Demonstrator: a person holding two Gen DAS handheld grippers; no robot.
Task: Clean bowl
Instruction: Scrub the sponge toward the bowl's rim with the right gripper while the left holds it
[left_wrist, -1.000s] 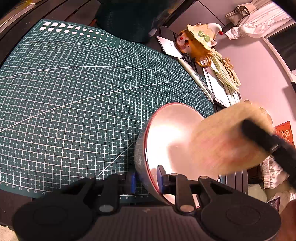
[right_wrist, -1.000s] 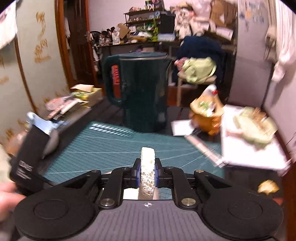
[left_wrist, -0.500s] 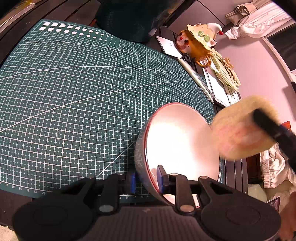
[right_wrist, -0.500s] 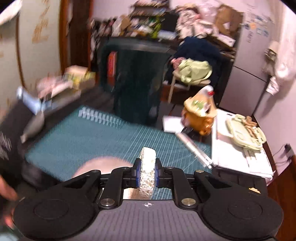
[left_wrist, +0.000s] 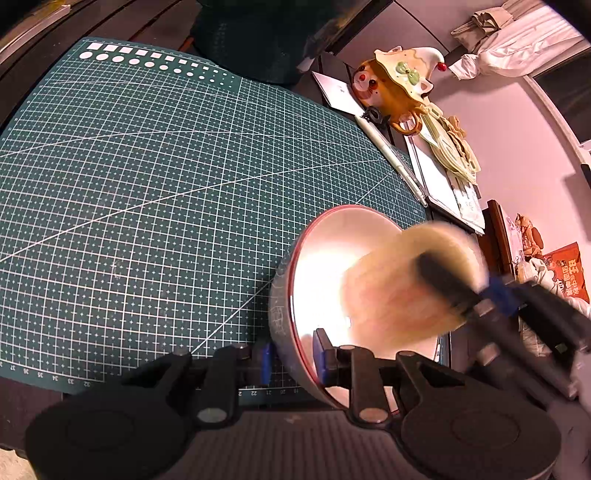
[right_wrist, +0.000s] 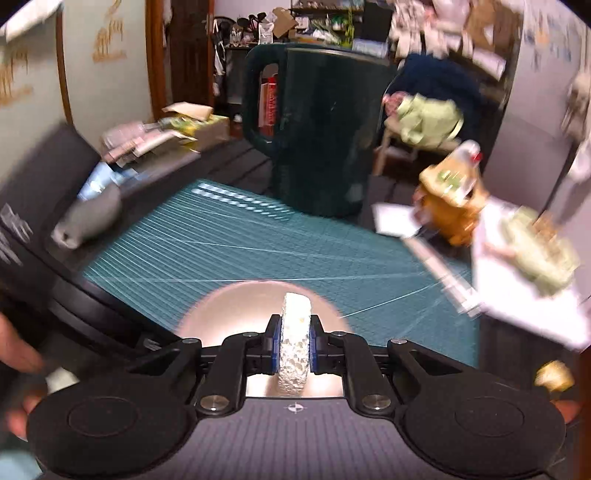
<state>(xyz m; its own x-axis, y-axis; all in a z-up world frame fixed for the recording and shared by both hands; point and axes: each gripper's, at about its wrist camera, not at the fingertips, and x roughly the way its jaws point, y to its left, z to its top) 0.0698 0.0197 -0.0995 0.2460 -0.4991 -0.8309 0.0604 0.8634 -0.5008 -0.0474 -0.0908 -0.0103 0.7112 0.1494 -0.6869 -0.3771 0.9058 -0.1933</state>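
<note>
Two grips set: left hand-held gripper (left_wrist: 291, 355) pinching bowl (left_wrist: 334, 266) rim, right hand-held gripper (right_wrist: 294, 350) clamped on sponge (right_wrist: 294, 345); mid-scrub, next sweep across inner wall.

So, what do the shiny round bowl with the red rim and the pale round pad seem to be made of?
The shiny round bowl with the red rim looks like polished metal: its inside mirrors the light with bright glare. The pale round pad looks like porous sponge or loofah: its edge is rough and pitted, though which one I cannot tell.
</note>
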